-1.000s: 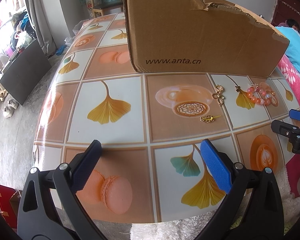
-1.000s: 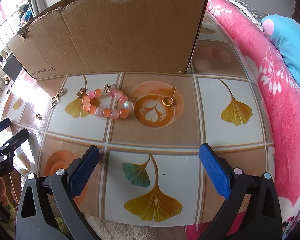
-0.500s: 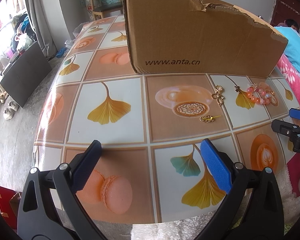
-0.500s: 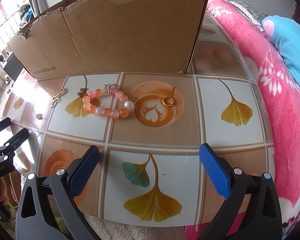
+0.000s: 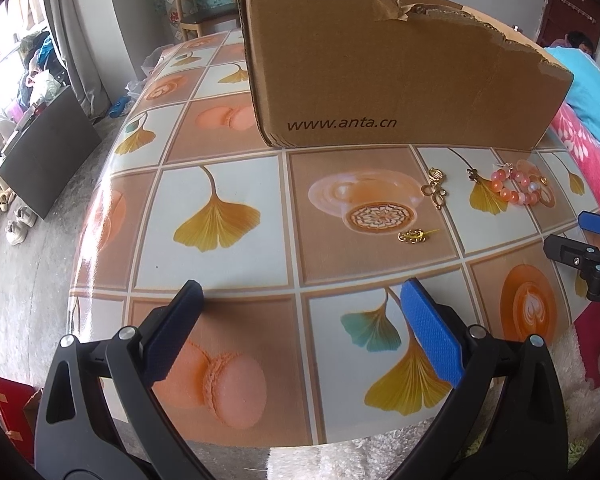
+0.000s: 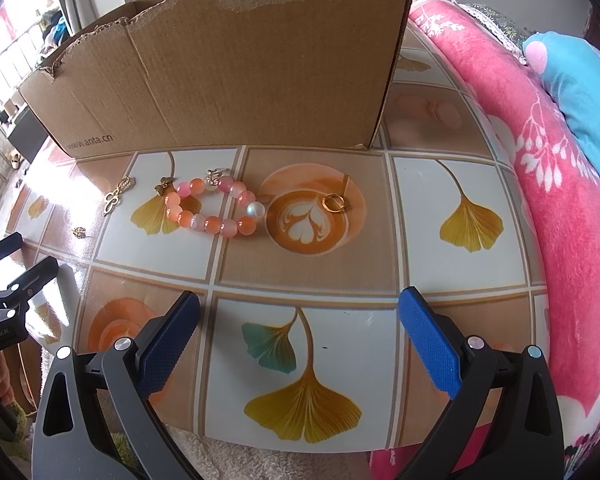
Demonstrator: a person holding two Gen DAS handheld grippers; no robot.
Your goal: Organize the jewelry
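Jewelry lies on the patterned table in front of a cardboard box (image 5: 400,68) (image 6: 228,68). A pink and orange bead bracelet (image 6: 212,208) (image 5: 518,188) lies in the middle. A gold ring (image 6: 333,203) lies to its right. A gold knot pendant (image 5: 436,192) (image 6: 116,196), a small gold charm (image 6: 163,186) (image 5: 473,175) and a gold brooch (image 5: 414,236) (image 6: 79,233) lie to its left. My left gripper (image 5: 300,332) is open and empty near the front edge. My right gripper (image 6: 300,336) is open and empty, short of the bracelet and ring.
The box stands upright behind the jewelry with a torn top edge. A pink blanket (image 6: 540,184) and a blue pillow (image 6: 580,92) lie right of the table. A white fluffy rug (image 5: 340,460) lies below the front edge. A dark cabinet (image 5: 48,152) stands on the floor at left.
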